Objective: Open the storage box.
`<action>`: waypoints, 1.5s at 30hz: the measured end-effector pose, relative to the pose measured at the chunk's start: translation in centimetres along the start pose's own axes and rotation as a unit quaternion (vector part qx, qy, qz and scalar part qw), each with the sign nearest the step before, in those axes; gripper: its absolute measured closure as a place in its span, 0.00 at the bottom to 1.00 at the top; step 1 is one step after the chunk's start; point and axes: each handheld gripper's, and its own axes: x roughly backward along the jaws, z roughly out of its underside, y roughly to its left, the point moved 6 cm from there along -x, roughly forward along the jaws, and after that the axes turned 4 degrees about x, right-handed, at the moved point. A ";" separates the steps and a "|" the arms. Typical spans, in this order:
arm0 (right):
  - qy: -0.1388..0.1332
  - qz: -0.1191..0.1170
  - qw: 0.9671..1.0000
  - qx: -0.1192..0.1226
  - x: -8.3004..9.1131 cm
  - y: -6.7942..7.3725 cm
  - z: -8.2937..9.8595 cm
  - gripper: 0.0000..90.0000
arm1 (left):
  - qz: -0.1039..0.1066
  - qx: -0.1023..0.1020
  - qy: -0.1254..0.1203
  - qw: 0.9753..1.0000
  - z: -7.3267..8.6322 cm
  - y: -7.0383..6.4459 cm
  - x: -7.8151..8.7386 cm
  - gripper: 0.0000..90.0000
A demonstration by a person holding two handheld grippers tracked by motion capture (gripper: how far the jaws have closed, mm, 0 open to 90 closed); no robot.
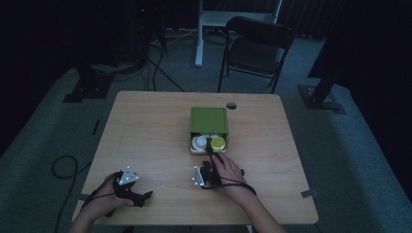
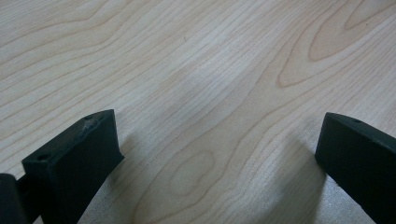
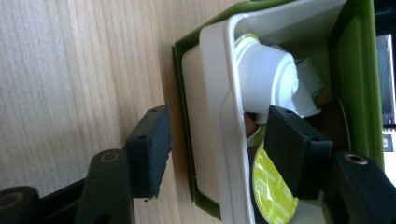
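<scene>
A green box stands near the middle of the wooden table. Its white drawer is slid out toward me, holding a white cup and a yellow-green lidded pot. My right gripper is open at the drawer front. In the right gripper view the right gripper straddles the drawer's front wall, one jaw outside and one inside beside the cup and lid, with a small gap on each side. My left gripper rests open on the near left; between the jaws of the left gripper lies bare wood.
A black folding chair stands beyond the table's far edge, next to a white desk leg. A round cable hole sits just behind the box. Cables loop on the floor at the left.
</scene>
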 end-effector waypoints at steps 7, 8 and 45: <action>0.012 -0.001 1.000 0.017 -0.8 0.4 0.0 0.55 | 0.000 0.000 0.000 1.000 0.0 0.0 0.0 0.00; 0.014 0.008 1.000 0.022 -0.9 0.3 0.1 0.60 | 0.000 0.000 0.000 1.000 0.0 0.0 0.0 0.00; 0.029 0.031 0.997 0.064 -1.2 0.0 0.2 0.80 | 0.000 0.000 0.000 1.000 0.0 0.0 0.0 0.00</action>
